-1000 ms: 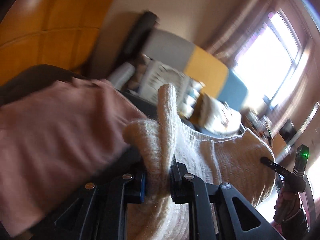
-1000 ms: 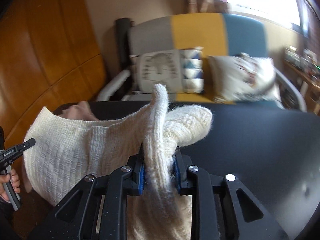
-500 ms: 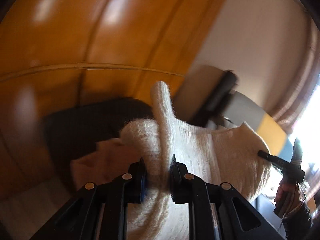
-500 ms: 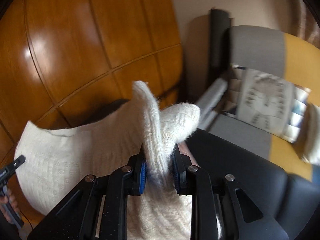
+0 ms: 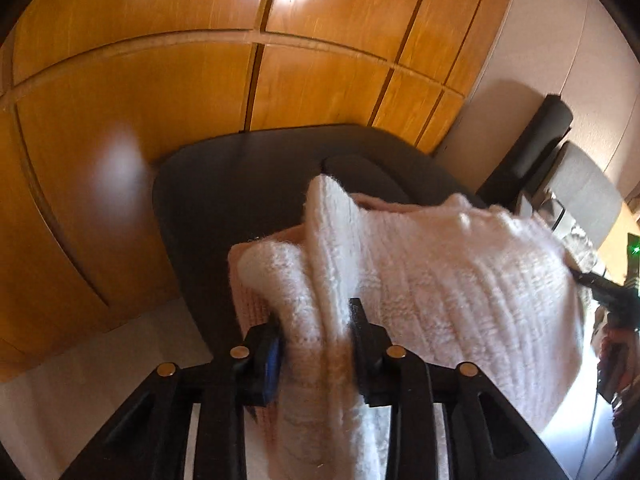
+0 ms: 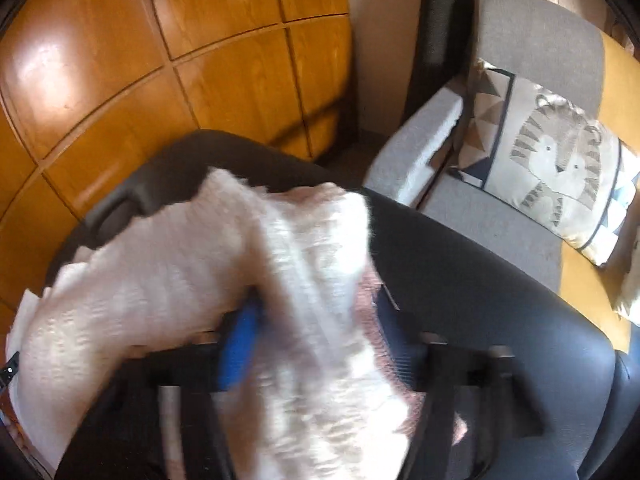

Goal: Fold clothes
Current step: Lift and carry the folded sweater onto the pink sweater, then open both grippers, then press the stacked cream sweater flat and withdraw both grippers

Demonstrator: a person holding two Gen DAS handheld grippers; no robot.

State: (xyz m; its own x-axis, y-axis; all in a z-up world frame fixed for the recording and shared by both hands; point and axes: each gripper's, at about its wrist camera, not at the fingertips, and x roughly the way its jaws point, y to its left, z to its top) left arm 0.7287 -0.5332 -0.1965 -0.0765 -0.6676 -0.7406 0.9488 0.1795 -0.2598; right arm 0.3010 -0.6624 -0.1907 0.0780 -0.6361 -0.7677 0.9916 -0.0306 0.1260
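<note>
A cream knit sweater [image 5: 460,280] is being held above a dark table [image 5: 224,184], pinched by the left gripper [image 5: 316,344] and right gripper [image 6: 316,344]; both edges are best lowered level together.

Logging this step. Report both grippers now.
Left gripper: shut on the sweater.
Right gripper: shut on the sweater too.

Home living room: patchwork sofa [image 6: 532,36], lion cushion [image 6: 556,156], wood-panelled wall [image 5: 200,80].
</note>
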